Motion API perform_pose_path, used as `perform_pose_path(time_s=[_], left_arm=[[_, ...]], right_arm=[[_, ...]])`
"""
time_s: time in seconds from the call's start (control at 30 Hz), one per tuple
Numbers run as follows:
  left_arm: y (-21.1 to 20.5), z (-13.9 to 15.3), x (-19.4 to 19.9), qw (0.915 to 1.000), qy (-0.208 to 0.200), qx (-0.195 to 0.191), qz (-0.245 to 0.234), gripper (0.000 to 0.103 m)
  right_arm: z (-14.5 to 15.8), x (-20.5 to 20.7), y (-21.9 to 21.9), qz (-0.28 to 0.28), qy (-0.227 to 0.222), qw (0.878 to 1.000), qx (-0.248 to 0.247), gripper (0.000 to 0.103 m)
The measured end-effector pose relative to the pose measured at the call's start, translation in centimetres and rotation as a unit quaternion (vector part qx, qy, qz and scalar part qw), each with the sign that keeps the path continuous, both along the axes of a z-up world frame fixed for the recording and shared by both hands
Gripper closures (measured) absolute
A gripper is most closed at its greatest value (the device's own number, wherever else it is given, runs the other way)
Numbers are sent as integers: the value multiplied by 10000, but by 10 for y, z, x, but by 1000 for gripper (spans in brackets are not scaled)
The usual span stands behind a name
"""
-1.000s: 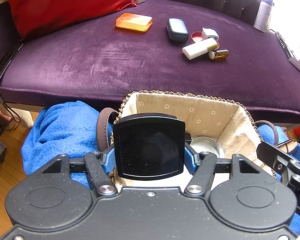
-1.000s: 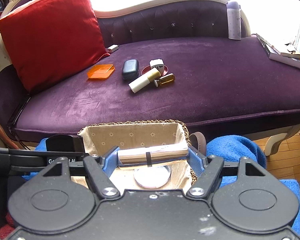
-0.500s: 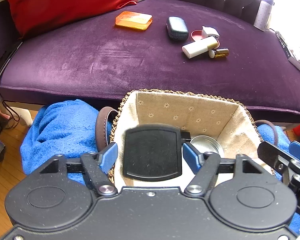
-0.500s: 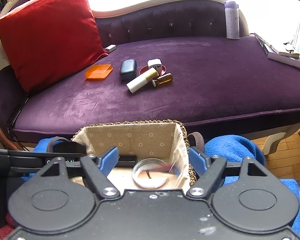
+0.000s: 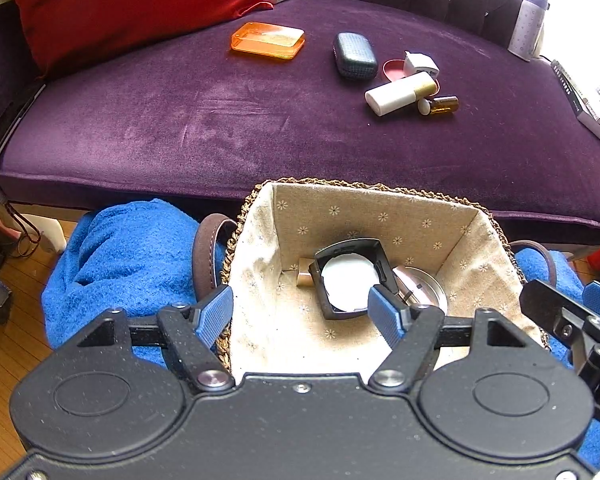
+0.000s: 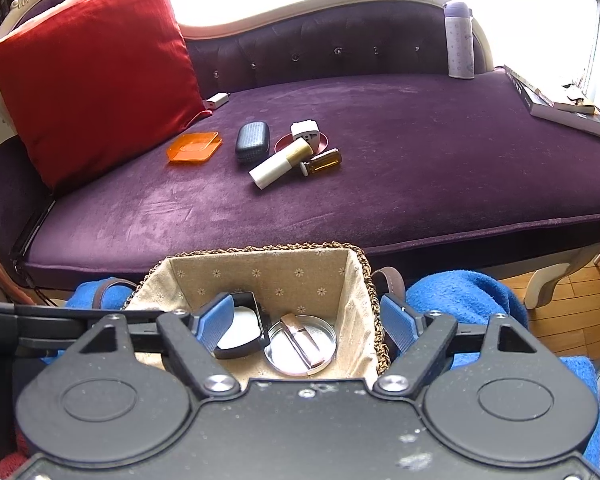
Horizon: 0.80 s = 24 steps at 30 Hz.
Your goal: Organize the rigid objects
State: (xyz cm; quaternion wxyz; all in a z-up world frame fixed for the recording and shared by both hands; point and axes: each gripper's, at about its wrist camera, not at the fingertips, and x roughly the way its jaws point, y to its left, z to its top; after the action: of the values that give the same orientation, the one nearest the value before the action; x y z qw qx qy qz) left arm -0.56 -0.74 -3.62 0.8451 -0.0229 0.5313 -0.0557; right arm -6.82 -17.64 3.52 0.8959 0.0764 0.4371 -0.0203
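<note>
Now both tools (image 5: 300, 314) (image 6: 308, 322) just opening, empty, over basket (image 6: 260, 276); sofa (image 6: 380, 168) w/ clutter behind.

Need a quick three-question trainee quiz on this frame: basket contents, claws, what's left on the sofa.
1. True or false: the black square case lies inside the lined basket.
2. Multiple choice: the left claw and right claw are A) both shut on items, B) both open with nothing gripped, C) one open and one shut.
3. Short answer: which flat item on the purple sofa lies nearest the red cushion?

Key: 1 true. 2 B; the jaws have just been opening, nothing between the pads. 3 The orange box.
</note>
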Motion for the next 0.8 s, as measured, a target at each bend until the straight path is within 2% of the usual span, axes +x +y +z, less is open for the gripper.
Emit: perform_pose_path(time_s=[0.6,0.67,0.8], left_arm=[[0,0,0,10000,4,-5,-10,31],[-1,0,0,10000,4,-10,-10,31],[-1,0,0,10000,4,-9,-4,30]], right_arm=[[1,-1,-2,-120,-22,9999,35,17],[1,-1,-2,-148,-42,9999,32,13],[3,-2,-4,-228,-114,9997,58,10]])
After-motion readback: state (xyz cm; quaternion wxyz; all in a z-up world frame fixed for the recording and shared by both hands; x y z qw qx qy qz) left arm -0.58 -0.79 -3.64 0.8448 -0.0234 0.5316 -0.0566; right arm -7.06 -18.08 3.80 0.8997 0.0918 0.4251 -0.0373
